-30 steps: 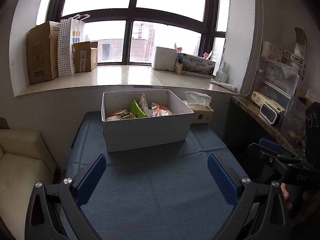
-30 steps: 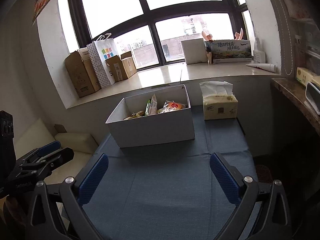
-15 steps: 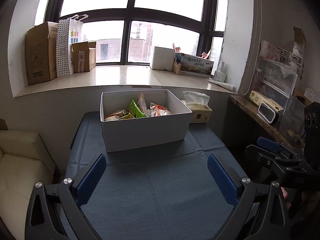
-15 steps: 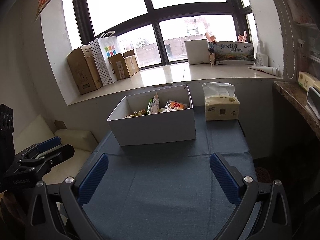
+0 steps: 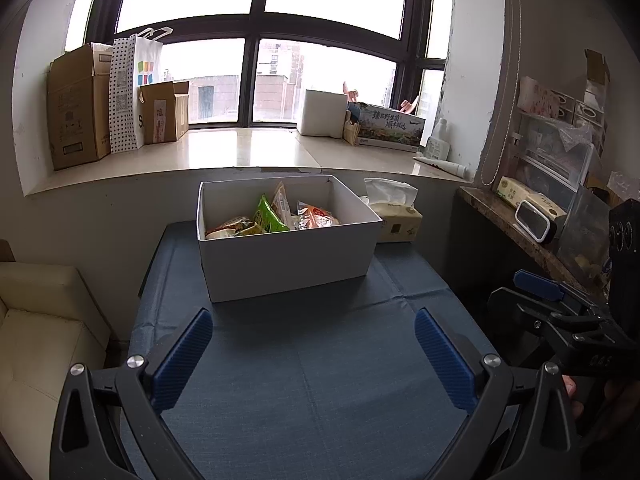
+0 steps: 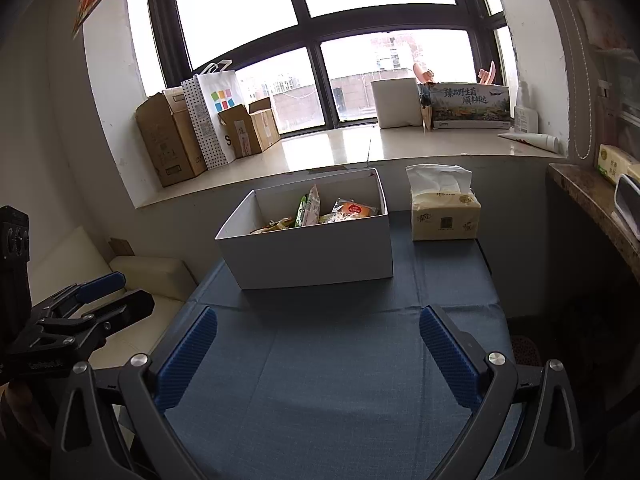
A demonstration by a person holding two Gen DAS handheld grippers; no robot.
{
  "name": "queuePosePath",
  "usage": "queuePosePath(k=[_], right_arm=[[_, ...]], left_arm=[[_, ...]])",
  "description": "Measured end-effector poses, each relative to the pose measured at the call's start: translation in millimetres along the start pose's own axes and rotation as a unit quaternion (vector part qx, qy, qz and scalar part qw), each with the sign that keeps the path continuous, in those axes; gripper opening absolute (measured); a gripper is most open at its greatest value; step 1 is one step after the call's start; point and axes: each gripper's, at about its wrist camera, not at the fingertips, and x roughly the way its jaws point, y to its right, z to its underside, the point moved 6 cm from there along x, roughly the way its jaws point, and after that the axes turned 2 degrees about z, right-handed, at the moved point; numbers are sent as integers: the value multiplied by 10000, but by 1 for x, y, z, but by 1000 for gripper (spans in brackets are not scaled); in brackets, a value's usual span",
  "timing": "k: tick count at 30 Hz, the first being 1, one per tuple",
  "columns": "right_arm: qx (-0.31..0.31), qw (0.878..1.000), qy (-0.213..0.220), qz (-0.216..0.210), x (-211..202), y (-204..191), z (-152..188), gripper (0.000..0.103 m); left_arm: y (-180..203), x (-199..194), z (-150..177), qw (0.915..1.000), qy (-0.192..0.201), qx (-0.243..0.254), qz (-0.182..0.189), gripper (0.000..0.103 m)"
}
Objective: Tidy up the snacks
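A white open box (image 5: 288, 256) (image 6: 312, 252) stands at the far end of the blue-clothed table (image 5: 320, 380) (image 6: 340, 380). Several snack packets (image 5: 276, 218) (image 6: 320, 212) lie inside it, among them a green one and an orange one. My left gripper (image 5: 312, 328) is open over the near part of the table, well short of the box, with nothing between its blue pads. My right gripper (image 6: 318, 328) is open the same way, also empty. Each gripper appears at the edge of the other's view.
A tissue box (image 5: 400, 220) (image 6: 444, 216) sits right of the white box. Cardboard boxes and a dotted paper bag (image 5: 128, 92) stand on the windowsill. A cream sofa (image 5: 44, 328) is left of the table, a cluttered stone shelf (image 5: 532, 236) to the right.
Both grippers have drawn back and risen slightly, so the box sits a little farther and lower in view. Both stay open and empty.
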Motion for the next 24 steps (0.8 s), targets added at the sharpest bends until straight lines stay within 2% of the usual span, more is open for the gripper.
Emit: queuePosePath(k=[24], right_arm=[[-48,10000,-18,-36,0,-4,2,103]], left_arm=[[-1,-1,2,10000,-17,8,-13,103]])
